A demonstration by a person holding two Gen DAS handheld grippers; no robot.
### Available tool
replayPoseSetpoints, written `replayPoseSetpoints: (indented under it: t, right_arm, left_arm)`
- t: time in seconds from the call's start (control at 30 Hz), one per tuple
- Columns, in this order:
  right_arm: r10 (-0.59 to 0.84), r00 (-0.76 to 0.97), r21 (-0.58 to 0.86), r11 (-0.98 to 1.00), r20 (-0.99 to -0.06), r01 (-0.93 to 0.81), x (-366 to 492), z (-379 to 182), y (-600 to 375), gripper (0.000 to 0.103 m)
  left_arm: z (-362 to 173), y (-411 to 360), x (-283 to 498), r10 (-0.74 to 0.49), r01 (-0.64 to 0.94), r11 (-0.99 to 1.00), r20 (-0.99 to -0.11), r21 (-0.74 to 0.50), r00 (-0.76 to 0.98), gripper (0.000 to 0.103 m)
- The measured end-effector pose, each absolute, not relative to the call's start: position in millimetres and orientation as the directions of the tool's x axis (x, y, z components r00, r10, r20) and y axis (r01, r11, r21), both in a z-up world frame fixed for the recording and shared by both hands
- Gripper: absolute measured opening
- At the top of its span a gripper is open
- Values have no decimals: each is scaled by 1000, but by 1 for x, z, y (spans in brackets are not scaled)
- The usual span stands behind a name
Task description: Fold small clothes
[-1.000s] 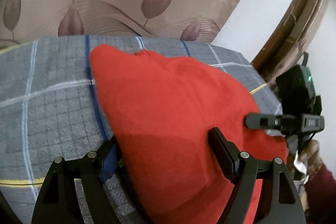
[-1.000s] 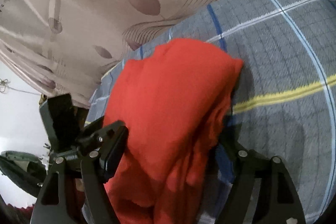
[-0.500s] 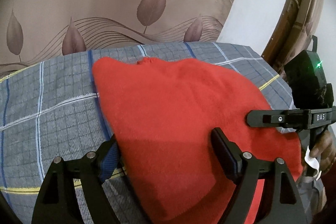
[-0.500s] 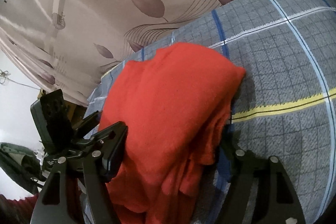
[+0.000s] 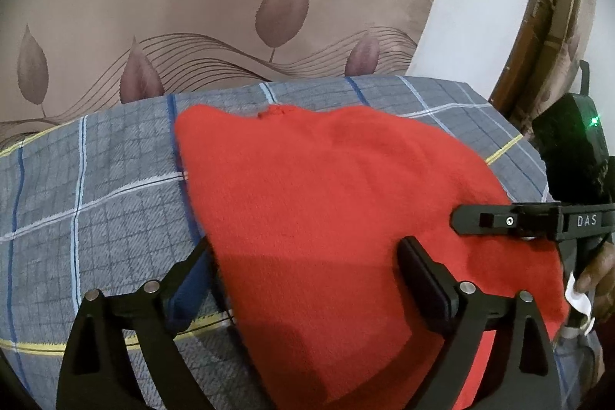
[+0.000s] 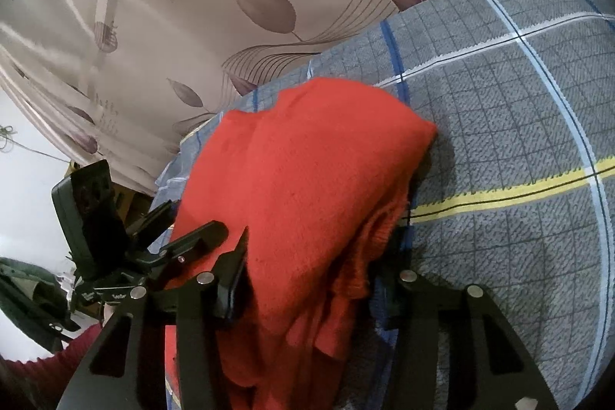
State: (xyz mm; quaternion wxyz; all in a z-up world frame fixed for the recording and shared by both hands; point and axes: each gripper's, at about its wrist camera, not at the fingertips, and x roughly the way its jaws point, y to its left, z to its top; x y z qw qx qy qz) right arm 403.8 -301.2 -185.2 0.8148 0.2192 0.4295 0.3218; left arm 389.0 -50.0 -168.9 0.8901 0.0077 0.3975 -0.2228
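both grippers, left (image 5: 303,271) and right (image 6: 315,279), have jaws wide open around the folded red cloth (image 5: 326,202) on the plaid blanket (image 5: 96,202).

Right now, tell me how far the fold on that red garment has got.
Done: the red garment lies doubled on the plaid cloth, layered edges stacked on its right side. In hand: the left gripper and right gripper both straddle its near edge, jaws open, nothing pinched. Left: probably another fold and a smoothing; the near edge hangs loose.
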Motion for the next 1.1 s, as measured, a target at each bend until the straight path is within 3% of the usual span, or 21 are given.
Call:
replayPoseSetpoints:
  t: [0.13, 0.23, 0.6, 0.77, 0.93, 1.03, 1.1]
  right_arm:
    - [710, 433, 629, 700, -556, -340, 402, -186, -301, 48]
    - [702, 441, 616, 708, -559, -347, 399, -186, -299, 48]
    - [729, 429, 648, 678, -533, -347, 400, -189, -306, 51]
    - [744, 411, 657, 663, -527, -358, 400, -189, -308, 55]
    - [750, 363, 635, 662, -553, -399, 396, -184, -301, 65]
    - [750, 363, 634, 661, -553, -401, 397, -183, -299, 63]
    - [739, 371, 633, 674, -563, -381, 398, -183, -302, 54]
  left_arm:
    - [-171, -45, 393, -404, 394, 898, -724, -197, 559, 96]
    - [-178, -33, 399, -488, 397, 862, -723, -314, 489, 96]
    - [-188, -15, 426, -750, 424, 660, -571, -620, 332, 93]
    - [-187, -23, 429, -729, 438, 681, -595, -586, 338, 76]
    - [-188, -20, 426, -736, 445, 672, -598, -592, 317, 74]
    - [-187, -25, 424, -726, 464, 680, -606, -567, 324, 74]
    - [-188, -26, 421, -720, 468, 688, -605, -555, 340, 74]
